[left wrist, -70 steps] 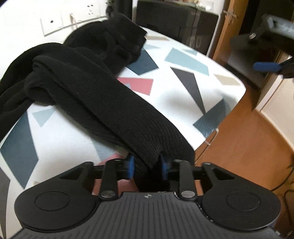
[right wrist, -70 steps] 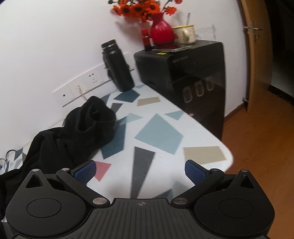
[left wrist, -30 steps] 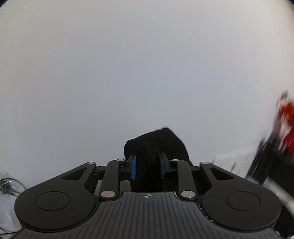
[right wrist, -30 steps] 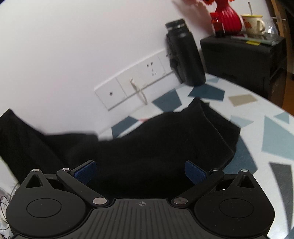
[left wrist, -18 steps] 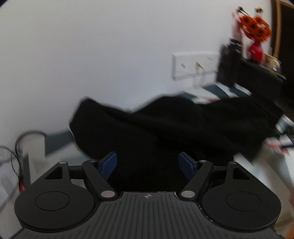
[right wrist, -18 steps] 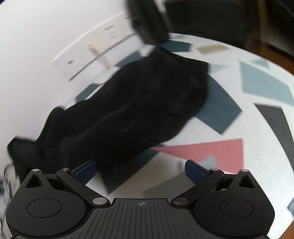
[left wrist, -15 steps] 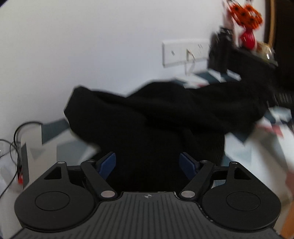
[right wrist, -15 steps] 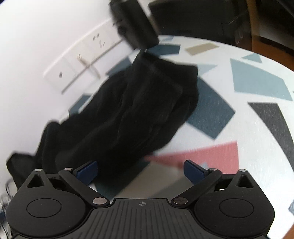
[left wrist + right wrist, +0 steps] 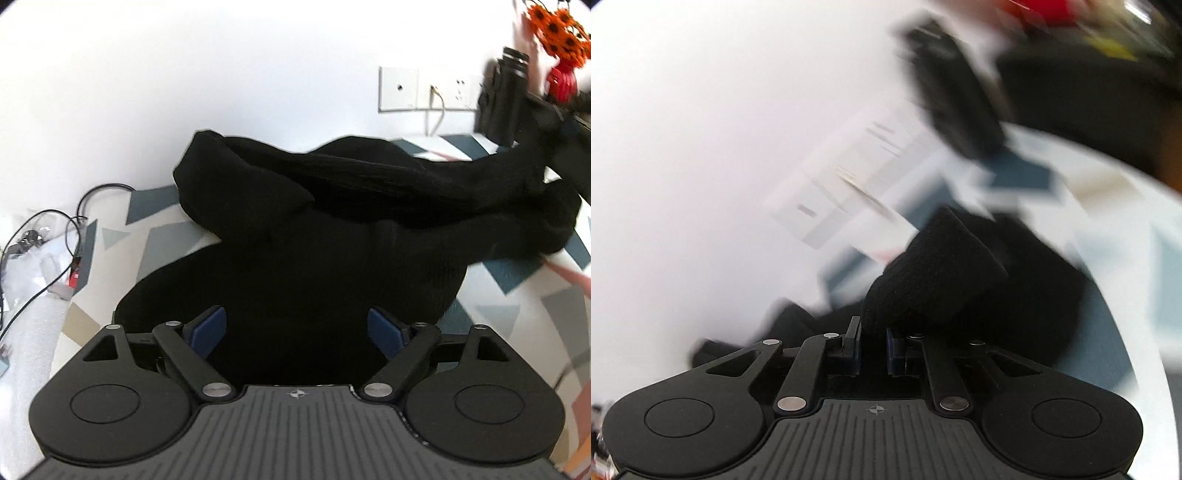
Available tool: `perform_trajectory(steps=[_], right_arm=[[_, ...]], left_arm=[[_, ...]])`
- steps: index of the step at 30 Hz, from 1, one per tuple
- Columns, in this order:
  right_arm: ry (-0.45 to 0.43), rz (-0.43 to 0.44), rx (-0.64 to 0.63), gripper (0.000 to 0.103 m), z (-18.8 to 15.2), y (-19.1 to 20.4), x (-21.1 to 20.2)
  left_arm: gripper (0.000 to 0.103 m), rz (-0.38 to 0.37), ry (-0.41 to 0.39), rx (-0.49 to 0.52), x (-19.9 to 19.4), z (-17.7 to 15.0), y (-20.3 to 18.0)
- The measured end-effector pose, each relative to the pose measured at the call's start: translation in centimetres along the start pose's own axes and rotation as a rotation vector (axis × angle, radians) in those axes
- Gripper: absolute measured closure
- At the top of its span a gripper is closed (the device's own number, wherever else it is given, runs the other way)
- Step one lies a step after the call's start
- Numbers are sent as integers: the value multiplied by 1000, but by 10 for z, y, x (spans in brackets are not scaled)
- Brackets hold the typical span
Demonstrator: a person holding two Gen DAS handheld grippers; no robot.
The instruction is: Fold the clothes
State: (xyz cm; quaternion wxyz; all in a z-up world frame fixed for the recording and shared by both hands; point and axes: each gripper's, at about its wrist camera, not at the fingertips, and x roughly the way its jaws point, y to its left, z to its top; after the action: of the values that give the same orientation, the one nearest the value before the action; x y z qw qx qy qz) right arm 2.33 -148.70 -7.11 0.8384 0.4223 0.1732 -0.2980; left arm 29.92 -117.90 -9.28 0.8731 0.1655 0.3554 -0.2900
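Black knit garment [image 9: 332,229] is soft and limp. My right gripper [image 9: 873,354] pinches a thick fold; my left gripper [image 9: 297,328] is opening over the bulk, gripping nothing. Best hold: a hem edge.

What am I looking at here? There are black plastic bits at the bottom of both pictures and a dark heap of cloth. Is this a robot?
No robot: a person holds a two-finger gripper in each hand, each carrying a camera that looks along its fingers. The left gripper is opening over a black garment that lies crumpled on a patterned table; its pads do not press the cloth. The right gripper has pinched a fold of the same garment; that picture is blurred. Behind are a wall socket and a black flask.
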Motion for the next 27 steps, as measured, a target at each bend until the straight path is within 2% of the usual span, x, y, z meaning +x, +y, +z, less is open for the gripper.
perform_trajectory(steps=[3,4,5,6,8,11,16,20,23,27], right_arm=[[-77,80,-129,90,53,29,30],[-100,69,-136,81,60,32,36],[-123,59,-143,67,67,36,43],[-147,48,-150,62,74,39,50],[-193,27,-163,43,87,46,63],[-169,77,-156,30,65,23,40],[-62,-51,-35,30,22,-54,2],[-34,-197,81,30,-6,-111,-16],[-10,-264,161,30,-25,-132,-18],[-44,-330,167,30,-44,-138,-16]], left_arm=[[11,7,7,-23,2,2,-14],[10,7,12,-30,4,3,-20],[10,-2,14,-22,5,2,-26],[10,-12,16,-14,7,1,-33],[9,-28,23,13,11,-2,-45],[9,-31,45,85,18,-9,-56],[9,0,73,179,29,-22,-62],[9,32,102,219,42,-34,-56],[9,85,119,275,49,-41,-55],[9,56,132,232,49,-40,-48]])
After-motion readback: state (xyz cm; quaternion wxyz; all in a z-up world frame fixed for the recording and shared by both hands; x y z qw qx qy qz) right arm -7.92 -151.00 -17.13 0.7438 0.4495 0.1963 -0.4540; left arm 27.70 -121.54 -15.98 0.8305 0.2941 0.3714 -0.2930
